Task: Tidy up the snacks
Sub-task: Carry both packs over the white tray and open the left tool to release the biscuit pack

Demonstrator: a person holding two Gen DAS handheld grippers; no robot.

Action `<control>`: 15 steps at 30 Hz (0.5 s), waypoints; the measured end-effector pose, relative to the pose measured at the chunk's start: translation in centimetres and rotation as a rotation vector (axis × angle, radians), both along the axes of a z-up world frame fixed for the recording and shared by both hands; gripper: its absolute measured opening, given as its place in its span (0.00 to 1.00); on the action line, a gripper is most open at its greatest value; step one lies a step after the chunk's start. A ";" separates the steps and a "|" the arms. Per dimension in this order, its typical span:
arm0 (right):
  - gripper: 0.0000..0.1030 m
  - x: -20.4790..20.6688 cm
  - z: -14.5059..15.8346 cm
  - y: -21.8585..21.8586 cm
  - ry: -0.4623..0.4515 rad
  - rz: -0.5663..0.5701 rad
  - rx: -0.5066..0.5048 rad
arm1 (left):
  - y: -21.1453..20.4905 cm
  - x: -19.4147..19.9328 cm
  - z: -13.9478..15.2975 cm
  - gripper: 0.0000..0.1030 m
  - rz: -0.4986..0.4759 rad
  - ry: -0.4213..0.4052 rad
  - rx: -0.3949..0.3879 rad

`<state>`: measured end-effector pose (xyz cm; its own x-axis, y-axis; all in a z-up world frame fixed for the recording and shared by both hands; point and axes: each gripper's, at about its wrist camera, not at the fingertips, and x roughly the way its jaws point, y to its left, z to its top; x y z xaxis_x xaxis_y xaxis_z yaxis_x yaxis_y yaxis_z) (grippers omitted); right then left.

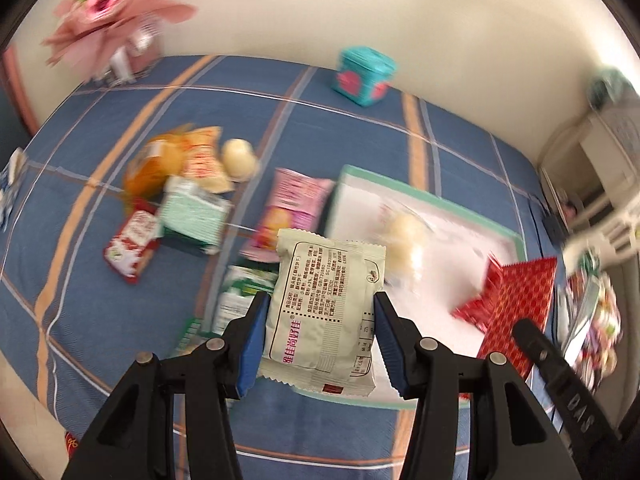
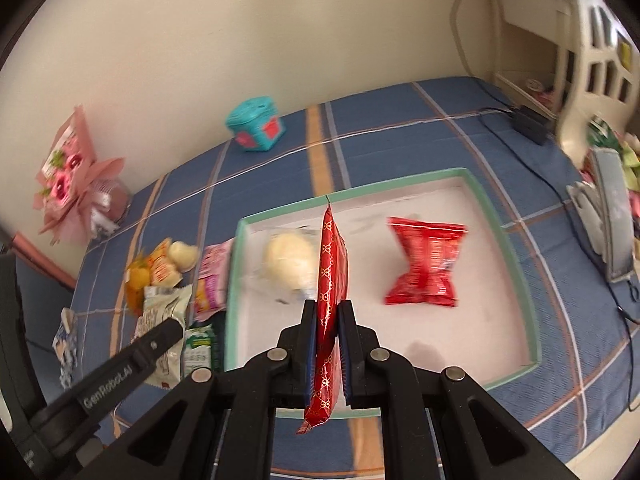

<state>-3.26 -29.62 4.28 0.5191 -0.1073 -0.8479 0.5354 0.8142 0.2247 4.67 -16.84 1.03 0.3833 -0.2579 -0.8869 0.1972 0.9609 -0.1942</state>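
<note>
Snacks blur: left tool [image 1: 320, 332] clamps cream packet [image 1: 324, 312], right tool [image 2: 327, 344] red packet [image 2: 330, 320].

The left gripper [image 1: 320, 336] has black arms and blue pads, and between them is a cream packet [image 1: 324, 312] with red print. In the right gripper [image 2: 325, 344] is a red packet [image 2: 330, 300] with a gold pattern. Ahead is a white tray [image 2: 516, 264] with a mint green rim, on a blue checked cloth [image 2: 400, 136].

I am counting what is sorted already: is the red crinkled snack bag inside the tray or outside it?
Inside. The red crinkled bag lies flat on the white floor of the green-rimmed tray.
</note>
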 end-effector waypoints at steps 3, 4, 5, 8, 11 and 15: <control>0.11 -1.3 0.1 -2.1 0.009 -0.060 -0.017 | -2.7 -1.1 -0.4 0.51 -0.065 -0.006 0.019; 0.11 -1.7 0.2 -2.7 0.011 -0.076 -0.022 | -3.2 -1.3 -0.5 0.51 -0.079 -0.005 0.020; 0.11 -2.1 0.2 -3.4 0.013 -0.093 -0.028 | -3.9 -1.6 -0.8 0.51 -0.098 -0.002 0.019; 0.11 -3.1 0.2 -5.0 0.021 -0.134 -0.039 | -5.4 -2.1 -1.5 0.51 -0.133 0.009 0.026; 0.11 -3.7 -0.1 -6.3 0.039 -0.166 -0.053 | -6.3 -2.4 -2.0 0.51 -0.150 0.005 0.038; 0.11 -4.1 -0.6 -7.4 0.064 -0.186 -0.052 | -6.5 -2.3 -2.7 0.51 -0.149 0.017 0.046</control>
